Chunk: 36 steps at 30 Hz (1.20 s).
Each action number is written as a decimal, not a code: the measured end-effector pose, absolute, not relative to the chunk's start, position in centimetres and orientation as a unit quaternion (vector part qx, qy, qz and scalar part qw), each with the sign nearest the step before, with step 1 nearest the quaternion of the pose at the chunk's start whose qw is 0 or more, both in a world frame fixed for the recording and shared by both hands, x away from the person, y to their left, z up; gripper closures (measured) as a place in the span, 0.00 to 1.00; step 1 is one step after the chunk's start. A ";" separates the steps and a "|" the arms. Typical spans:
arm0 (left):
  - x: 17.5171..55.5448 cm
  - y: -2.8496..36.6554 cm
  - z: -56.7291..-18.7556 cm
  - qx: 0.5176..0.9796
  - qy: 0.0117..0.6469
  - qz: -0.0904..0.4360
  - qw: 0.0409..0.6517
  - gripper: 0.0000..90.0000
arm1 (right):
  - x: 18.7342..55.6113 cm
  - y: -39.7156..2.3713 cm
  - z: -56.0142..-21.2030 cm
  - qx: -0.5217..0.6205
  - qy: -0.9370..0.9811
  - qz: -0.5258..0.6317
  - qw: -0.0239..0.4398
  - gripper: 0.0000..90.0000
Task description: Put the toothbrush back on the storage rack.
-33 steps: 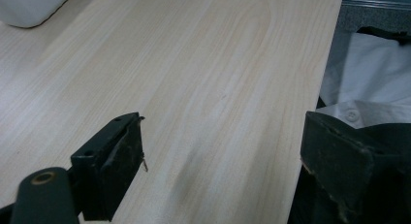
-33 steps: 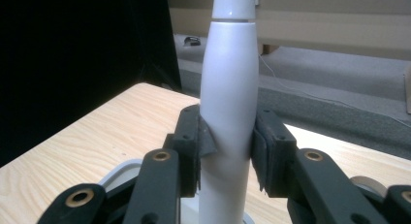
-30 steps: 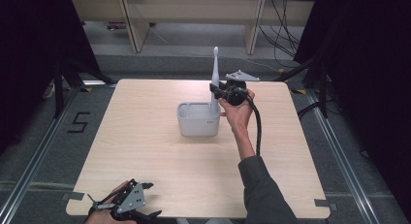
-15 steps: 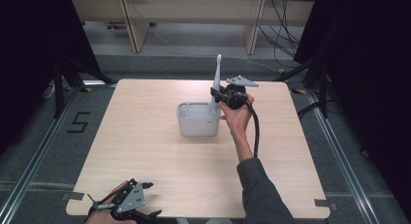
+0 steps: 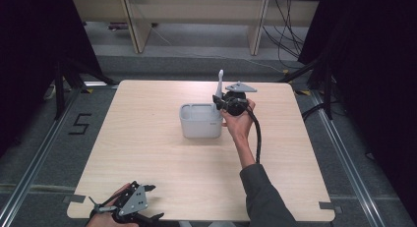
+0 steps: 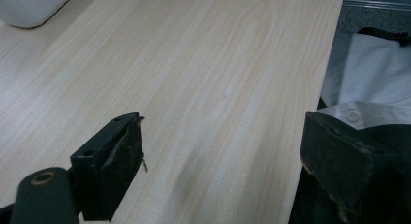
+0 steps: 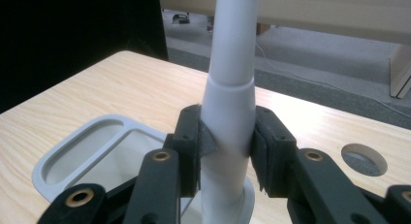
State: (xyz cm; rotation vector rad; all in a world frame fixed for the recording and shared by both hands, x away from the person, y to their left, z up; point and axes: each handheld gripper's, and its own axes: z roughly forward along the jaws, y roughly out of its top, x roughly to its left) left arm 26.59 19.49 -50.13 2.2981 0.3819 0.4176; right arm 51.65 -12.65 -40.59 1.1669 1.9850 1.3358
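Right gripper view looks along black jaws pinching a white plastic handle (image 7: 228, 112), held upright over the round slot of a grey utensil holder (image 5: 199, 121) at mid-table. It looks light, rigid and smooth, so the thick lower barrel seems the surest place to grip. Near the table's front edge, the left gripper (image 5: 129, 203) rests with jaws spread and empty.

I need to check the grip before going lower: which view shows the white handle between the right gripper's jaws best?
The right gripper view: the white handle stands upright, both pads pressed on it, above the grey holder. The high view shows it small and thin at the right gripper. The left gripper view shows just a holder corner.
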 end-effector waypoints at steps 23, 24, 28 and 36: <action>26.5 19.4 -50.2 0.899 0.151 0.154 0.381 0.16 | 51.2 -12.0 -40.6 0.417 0.738 0.460 0.265 0.75; 26.5 19.4 -50.2 0.899 0.150 0.154 0.381 0.16 | 51.3 -11.9 -40.7 0.413 0.744 0.455 0.264 0.75; 26.6 19.5 -50.1 0.900 0.149 0.157 0.377 0.16 | 51.5 -11.7 -41.2 0.421 0.745 0.451 0.255 0.76; 26.6 19.5 -50.1 0.902 0.149 0.157 0.373 0.16 | 51.3 -11.9 -41.2 0.425 0.741 0.458 0.244 0.65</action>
